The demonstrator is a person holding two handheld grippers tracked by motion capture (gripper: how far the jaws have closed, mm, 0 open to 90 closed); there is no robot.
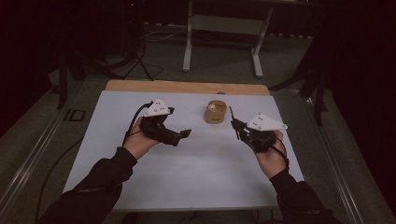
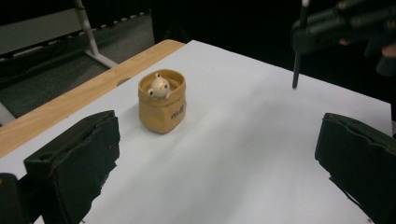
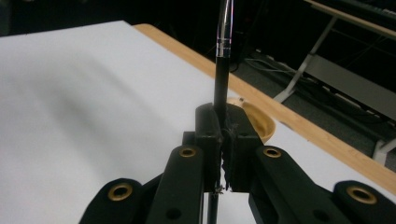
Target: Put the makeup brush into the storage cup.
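A tan pouch-shaped holder (image 1: 215,112) with a small bear figure in it stands on the white sheet (image 1: 196,172) toward the far middle; it also shows in the left gripper view (image 2: 162,108). My left gripper (image 1: 185,134) hovers left of it, its jaws wide apart and empty (image 2: 215,158). My right gripper (image 1: 237,128) is just right of the holder, shut (image 3: 226,126) on a thin black pen (image 3: 222,70) that sticks up past the jaws. The holder's rim (image 3: 261,122) peeks out behind those jaws. The pen (image 2: 295,65) hangs from the right gripper at the top right of the left gripper view.
A wooden strip (image 1: 187,87) borders the sheet's far edge. Beyond the table stand a grey frame with legs (image 1: 224,28) and a dark stand with cables (image 1: 135,51) on the floor. The room around is dark.
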